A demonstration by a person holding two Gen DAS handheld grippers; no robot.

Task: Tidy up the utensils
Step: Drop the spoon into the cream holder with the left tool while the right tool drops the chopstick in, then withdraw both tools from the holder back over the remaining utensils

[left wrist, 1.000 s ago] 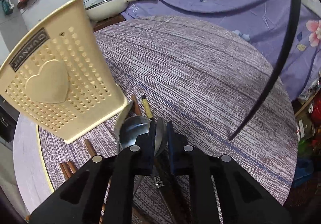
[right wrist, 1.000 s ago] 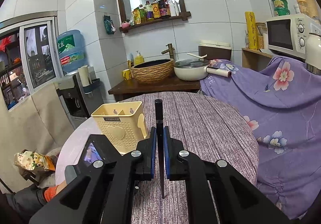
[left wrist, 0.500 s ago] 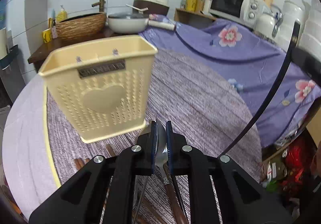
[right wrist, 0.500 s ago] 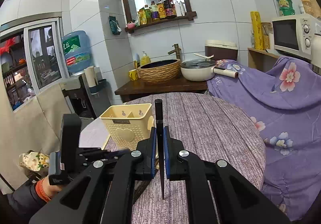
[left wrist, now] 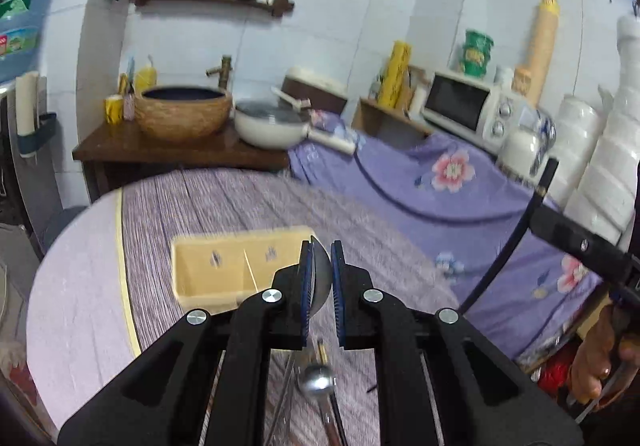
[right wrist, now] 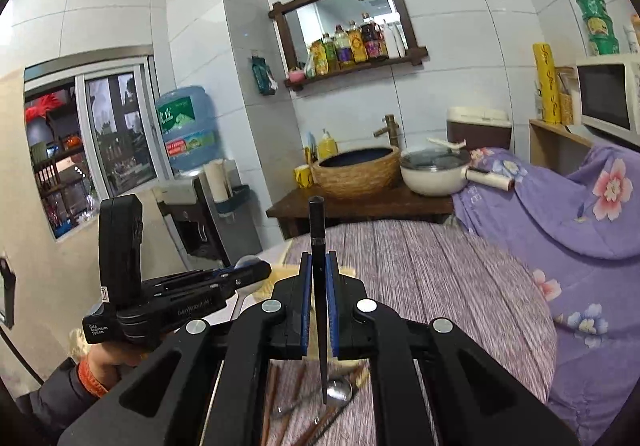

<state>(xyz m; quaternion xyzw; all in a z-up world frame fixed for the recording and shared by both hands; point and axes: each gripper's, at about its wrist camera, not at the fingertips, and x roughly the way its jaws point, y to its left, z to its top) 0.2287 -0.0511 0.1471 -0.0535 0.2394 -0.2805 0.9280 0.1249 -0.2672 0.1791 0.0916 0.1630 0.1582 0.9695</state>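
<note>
The left claw point(left wrist: 320, 278) is clamped narrow on a steel spoon point(left wrist: 320, 282), whose bowl stands on edge between the blue pads and pokes out past their tips. It hangs above the round counter point(left wrist: 240, 202), over the right end of a cream holder point(left wrist: 224, 274) that stands open-topped on the striped purple mat. Below the claw, another spoon point(left wrist: 316, 382) and thin dark sticks lie on the mat, blurred. The right claw point(right wrist: 319, 286) grips a black chopstick point(right wrist: 317, 242) upright between its pads; the blunt end rises above the fingertips and the thin tip points down to the mat. Under it lie a spoon point(right wrist: 340, 390) and brown chopsticks point(right wrist: 272, 398) in a loose heap. In the right view the left claw shows at the left, held by a hand point(right wrist: 106, 362) in a dark sleeve with an orange cuff, and the holder is mostly hidden behind it. Beyond the counter stand a woven basin point(right wrist: 356, 174) and a white pan point(right wrist: 434, 174) on a dark side table.
</note>
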